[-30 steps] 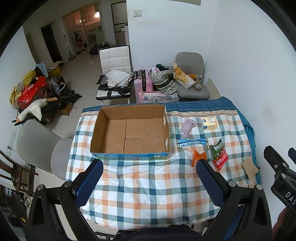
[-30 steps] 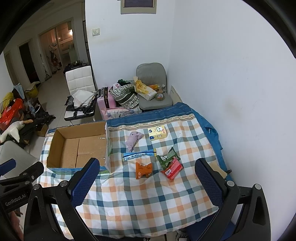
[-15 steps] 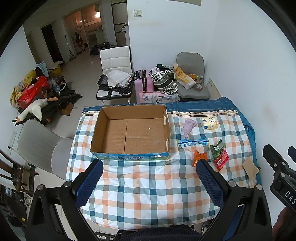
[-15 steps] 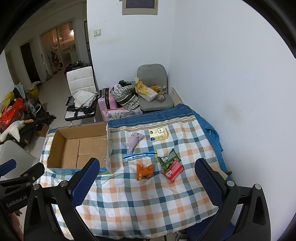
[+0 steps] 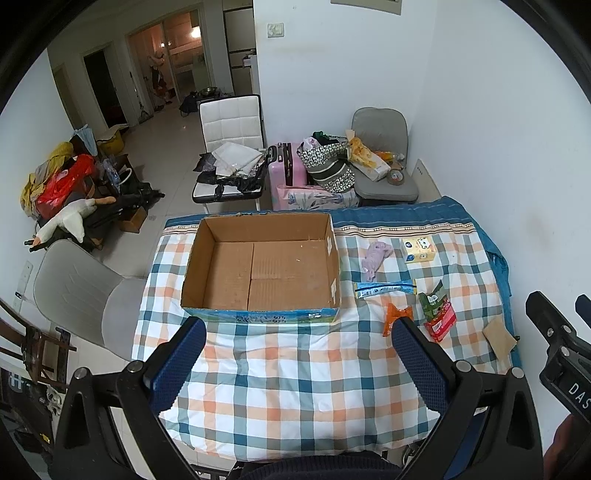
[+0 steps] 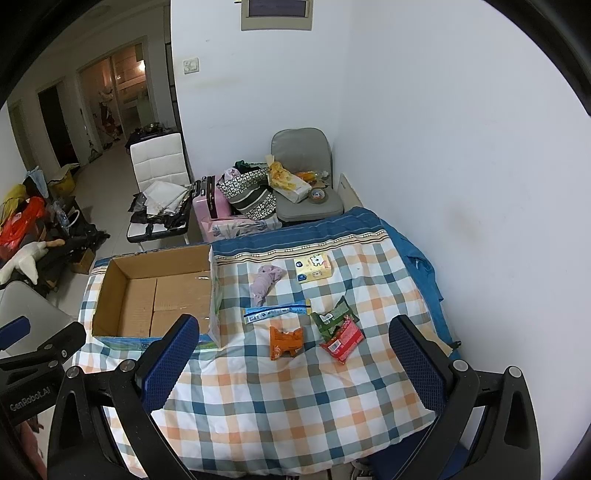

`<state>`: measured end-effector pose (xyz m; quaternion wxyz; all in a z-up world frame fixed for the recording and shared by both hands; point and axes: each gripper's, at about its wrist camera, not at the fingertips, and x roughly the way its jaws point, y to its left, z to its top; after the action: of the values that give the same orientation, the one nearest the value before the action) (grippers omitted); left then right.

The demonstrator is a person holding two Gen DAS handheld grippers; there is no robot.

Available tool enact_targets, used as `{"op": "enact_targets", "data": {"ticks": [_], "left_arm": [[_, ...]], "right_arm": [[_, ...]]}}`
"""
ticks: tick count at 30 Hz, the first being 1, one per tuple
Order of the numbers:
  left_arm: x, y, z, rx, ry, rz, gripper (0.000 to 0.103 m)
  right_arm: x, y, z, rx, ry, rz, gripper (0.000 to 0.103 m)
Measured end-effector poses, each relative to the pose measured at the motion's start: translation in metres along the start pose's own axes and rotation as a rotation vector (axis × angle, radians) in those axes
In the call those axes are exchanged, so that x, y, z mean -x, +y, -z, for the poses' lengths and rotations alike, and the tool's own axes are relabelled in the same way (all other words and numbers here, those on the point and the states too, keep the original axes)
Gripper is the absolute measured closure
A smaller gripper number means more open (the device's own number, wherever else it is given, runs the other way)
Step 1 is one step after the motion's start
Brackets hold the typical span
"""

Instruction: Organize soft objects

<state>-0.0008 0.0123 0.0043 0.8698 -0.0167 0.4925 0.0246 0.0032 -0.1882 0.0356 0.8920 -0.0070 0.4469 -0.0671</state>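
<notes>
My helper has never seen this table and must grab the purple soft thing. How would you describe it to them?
Start at the open cardboard box on the checked tablecloth. Just right of it, toward the far edge, lies the purple cloth, beside the yellow tissue pack. It is the only crumpled, limp item; the others are printed packets.

- Even, cool indoor light fills both views; shadows are soft and faint.
- A warm lamp [image 5: 194,32] glows in the far room.
- Fisheye bending curves the walls, and black vignette rims every corner.
- Focus is sharp throughout.
</notes>
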Motion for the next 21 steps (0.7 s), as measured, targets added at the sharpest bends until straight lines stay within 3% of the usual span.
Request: {"op": "enact_targets", "data": {"ticks": [21], "left_arm": [[0.0016, 0.0039, -0.0095, 0.001, -0.005, -0.003, 0.000]], "right_arm": [[0.0010, -0.0004, 0.0015, -0.001, -0.002, 0.003, 0.000]]}}
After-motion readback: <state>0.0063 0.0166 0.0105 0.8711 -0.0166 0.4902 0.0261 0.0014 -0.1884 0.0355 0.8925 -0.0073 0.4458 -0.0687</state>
